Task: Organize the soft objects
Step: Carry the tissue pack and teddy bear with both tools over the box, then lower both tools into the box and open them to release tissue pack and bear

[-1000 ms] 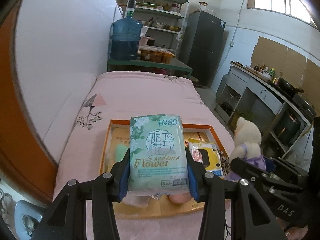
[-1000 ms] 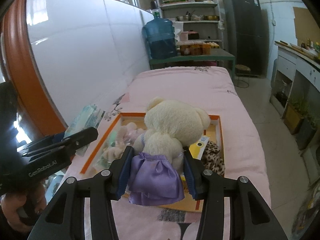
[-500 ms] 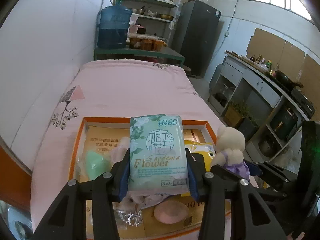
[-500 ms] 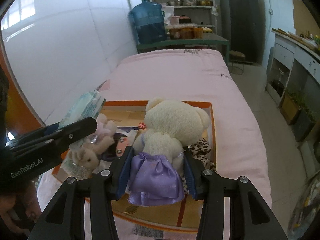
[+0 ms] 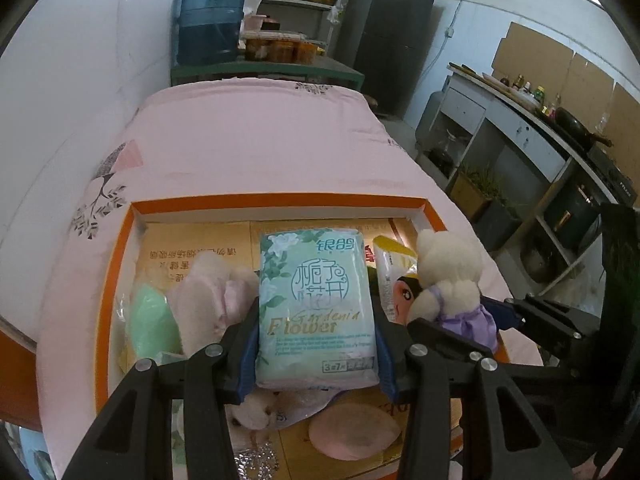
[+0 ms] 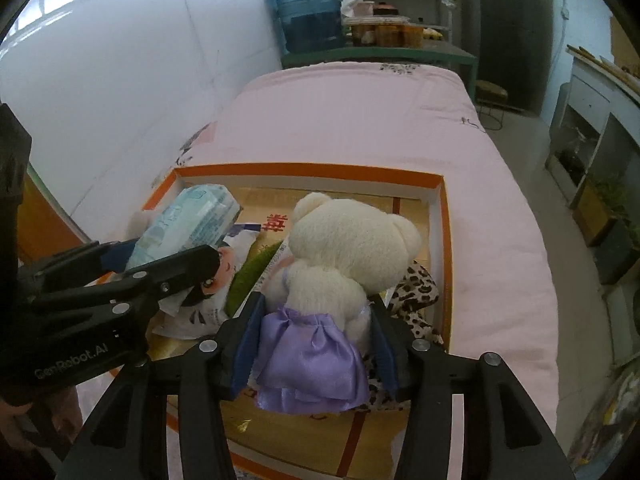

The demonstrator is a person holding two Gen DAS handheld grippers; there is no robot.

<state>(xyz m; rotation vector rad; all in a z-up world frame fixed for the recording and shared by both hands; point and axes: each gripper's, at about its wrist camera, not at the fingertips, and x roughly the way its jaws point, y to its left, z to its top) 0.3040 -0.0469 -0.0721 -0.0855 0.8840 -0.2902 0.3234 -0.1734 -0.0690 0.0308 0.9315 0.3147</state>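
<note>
My left gripper (image 5: 316, 344) is shut on a pale green tissue pack (image 5: 316, 304) and holds it above the orange-rimmed box (image 5: 280, 202). The pack also shows in the right wrist view (image 6: 188, 224). My right gripper (image 6: 314, 344) is shut on a cream teddy bear in a purple dress (image 6: 340, 264), held over the right part of the box (image 6: 304, 170). The bear shows at the right of the left wrist view (image 5: 448, 276). In the box lie a pink plush (image 5: 212, 296), a green soft item (image 5: 150, 320) and a pink pad (image 5: 354, 436).
The box sits on a pink-covered bed (image 5: 256, 136) along a white wall. A leopard-print item (image 6: 416, 292) and a printed bag (image 6: 224, 276) lie in the box. A blue water jug (image 5: 210, 24), shelves and a dark fridge (image 5: 384, 32) stand beyond the bed; a counter stands at the right.
Both grippers have moved forward and down over the box with their loads. The box now fills more of both views.
</note>
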